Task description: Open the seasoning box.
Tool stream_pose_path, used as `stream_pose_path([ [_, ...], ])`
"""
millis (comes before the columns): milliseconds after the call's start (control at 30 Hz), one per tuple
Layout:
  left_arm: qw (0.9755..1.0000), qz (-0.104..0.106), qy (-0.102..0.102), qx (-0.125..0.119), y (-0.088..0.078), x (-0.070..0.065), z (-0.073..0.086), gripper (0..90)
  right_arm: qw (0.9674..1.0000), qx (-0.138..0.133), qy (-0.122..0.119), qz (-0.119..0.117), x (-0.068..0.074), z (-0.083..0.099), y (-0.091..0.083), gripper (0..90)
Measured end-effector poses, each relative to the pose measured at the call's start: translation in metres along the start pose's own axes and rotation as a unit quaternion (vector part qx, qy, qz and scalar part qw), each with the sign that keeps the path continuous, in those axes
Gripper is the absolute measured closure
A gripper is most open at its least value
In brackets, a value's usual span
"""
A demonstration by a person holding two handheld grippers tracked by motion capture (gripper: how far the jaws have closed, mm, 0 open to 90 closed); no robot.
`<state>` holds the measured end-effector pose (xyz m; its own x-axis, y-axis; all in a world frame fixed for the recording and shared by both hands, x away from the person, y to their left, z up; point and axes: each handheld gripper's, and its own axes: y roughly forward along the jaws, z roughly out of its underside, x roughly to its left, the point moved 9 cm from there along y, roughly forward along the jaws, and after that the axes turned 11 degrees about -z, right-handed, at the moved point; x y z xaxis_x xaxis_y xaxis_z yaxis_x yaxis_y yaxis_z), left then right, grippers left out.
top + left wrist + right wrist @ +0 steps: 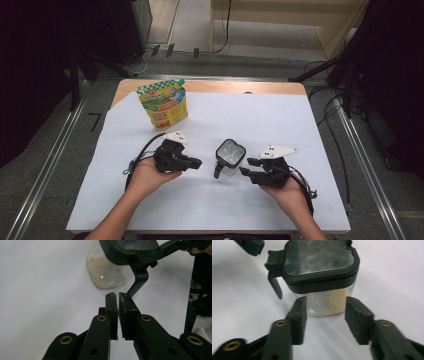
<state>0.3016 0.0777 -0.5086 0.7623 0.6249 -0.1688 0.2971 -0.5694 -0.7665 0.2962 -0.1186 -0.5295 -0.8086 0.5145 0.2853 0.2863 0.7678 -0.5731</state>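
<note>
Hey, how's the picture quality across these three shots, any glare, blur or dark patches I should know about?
High view: the white sheet is evenly lit, while the room around the table falls into near black. Left gripper view: the shut left claw is sharp, the jar beyond it soft, with a small bright glint. Right gripper view: the jar's lid shows mottled reflections, and the near right claw is blurred.

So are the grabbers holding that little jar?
No. The left gripper is shut on nothing beside the jar's handle; the right gripper is open, its fingers not pressing the jar.
</note>
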Motion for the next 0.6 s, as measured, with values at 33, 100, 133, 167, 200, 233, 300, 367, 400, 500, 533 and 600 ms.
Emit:
stream_pose_path([
  [33, 1.0, 0.0, 0.004, 0.005, 0.001, 0.0, -0.002, 88.9, 1.0, -0.001, -0.001, -0.001, 0.0, 0.0, -0.001, 61.0],
  [100, 0.9999, 0.004, 0.006, 0.008, 0.002, 0.001, -0.005, 90.0, 0.9999, -0.007, 0.009, -0.01, 0.0, -0.001, -0.003, 66.6],
  [133, 0.9999, 0.008, 0.005, 0.008, 0.003, 0.001, -0.007, 90.0, 0.9998, -0.005, 0.017, -0.007, -0.001, 0.0, -0.005, 71.3],
  [167, 0.9999, 0.01, 0.007, 0.01, 0.004, 0.002, -0.008, 90.0, 0.9998, -0.005, 0.02, -0.006, -0.002, 0.0, -0.006, 75.1],
  [200, 0.9998, 0.014, 0.008, 0.015, 0.007, 0.001, -0.009, 90.0, 0.9997, -0.004, 0.022, -0.005, -0.004, 0.001, -0.006, 79.1],
  [233, 0.9994, 0.022, 0.012, 0.025, 0.01, 0.001, -0.008, 90.0, 0.9997, -0.006, 0.025, -0.002, -0.005, 0.001, -0.007, 83.2],
  [300, 0.9992, 0.031, 0.012, 0.024, 0.014, 0.002, -0.01, 90.0, 0.9997, -0.004, 0.023, 0.002, -0.007, 0.002, -0.008, 89.6],
  [367, 0.9994, 0.028, 0.009, 0.02, 0.018, 0.003, -0.012, 90.0, 0.9996, -0.005, 0.027, 0.005, -0.007, 0.001, -0.008, 90.0],
  [400, 0.9994, 0.023, 0.015, 0.022, 0.02, 0.004, -0.011, 90.0, 0.9996, -0.005, 0.028, 0.006, -0.008, 0.0, -0.008, 90.0],
  [500, 0.9994, 0.014, 0.025, 0.021, 0.023, 0.0, -0.007, 90.0, 0.9995, -0.01, 0.028, 0.008, -0.01, -0.001, -0.005, 90.0],
  [533, 0.9994, 0.016, 0.021, 0.021, 0.024, -0.001, -0.006, 90.0, 0.9994, -0.007, 0.033, 0.006, -0.01, -0.001, -0.003, 90.0],
  [600, 0.9995, 0.014, 0.017, 0.023, 0.027, -0.004, -0.005, 90.0, 0.9992, -0.008, 0.04, 0.003, -0.01, -0.002, 0.001, 90.0],
])
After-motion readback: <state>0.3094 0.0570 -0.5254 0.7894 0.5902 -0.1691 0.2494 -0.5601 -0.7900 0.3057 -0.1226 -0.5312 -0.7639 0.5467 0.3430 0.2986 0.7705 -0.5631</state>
